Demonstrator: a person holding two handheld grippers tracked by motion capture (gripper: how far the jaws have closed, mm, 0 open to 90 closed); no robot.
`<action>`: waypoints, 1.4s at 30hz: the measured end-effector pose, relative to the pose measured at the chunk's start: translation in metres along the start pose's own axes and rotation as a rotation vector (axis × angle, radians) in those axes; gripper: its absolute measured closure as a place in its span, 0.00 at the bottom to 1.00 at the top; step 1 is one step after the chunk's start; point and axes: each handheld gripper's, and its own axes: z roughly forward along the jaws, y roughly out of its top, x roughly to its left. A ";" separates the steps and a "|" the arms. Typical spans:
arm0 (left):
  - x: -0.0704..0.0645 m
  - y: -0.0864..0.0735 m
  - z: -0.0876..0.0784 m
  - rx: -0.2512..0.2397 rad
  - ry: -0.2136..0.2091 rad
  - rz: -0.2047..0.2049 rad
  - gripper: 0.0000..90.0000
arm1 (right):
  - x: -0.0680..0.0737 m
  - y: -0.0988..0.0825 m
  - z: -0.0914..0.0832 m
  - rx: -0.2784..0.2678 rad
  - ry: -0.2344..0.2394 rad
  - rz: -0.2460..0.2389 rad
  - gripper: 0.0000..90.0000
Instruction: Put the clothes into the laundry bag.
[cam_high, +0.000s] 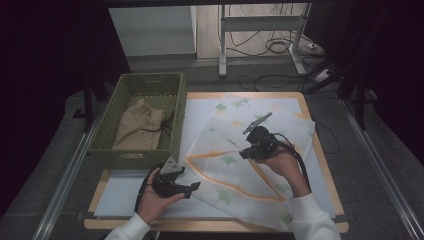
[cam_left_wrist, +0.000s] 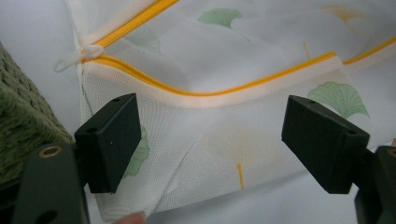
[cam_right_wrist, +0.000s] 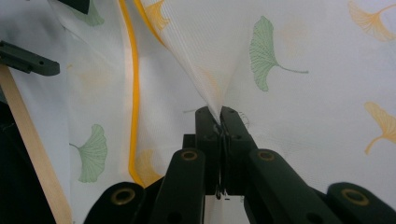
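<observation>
A white mesh bag printed with green and orange ginkgo leaves lies spread over the table, its orange zipper partly undone. The white zipper pull rests near the bag's corner. My left gripper sits at the bag's near-left corner with its jaws wide open; the mesh lies beyond them, untouched. My right gripper is over the middle of the bag, shut on a pinch of the mesh, which rises in a taut fold from the jaws.
A green woven basket holding a tan cloth pouch stands at the left of the table, close to my left gripper. The bag rests on a white mat over a wooden tabletop whose edge runs beside it.
</observation>
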 end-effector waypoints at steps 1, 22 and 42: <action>0.000 0.000 0.000 -0.004 0.000 0.001 0.22 | 0.000 0.001 -0.001 -0.002 0.000 0.000 0.96; -0.001 0.001 -0.001 -0.015 -0.003 0.006 0.22 | -0.004 -0.003 -0.026 -0.086 0.007 0.008 0.96; -0.004 0.000 -0.016 -0.004 0.010 0.005 0.24 | -0.009 -0.006 -0.024 -0.085 0.010 0.011 0.96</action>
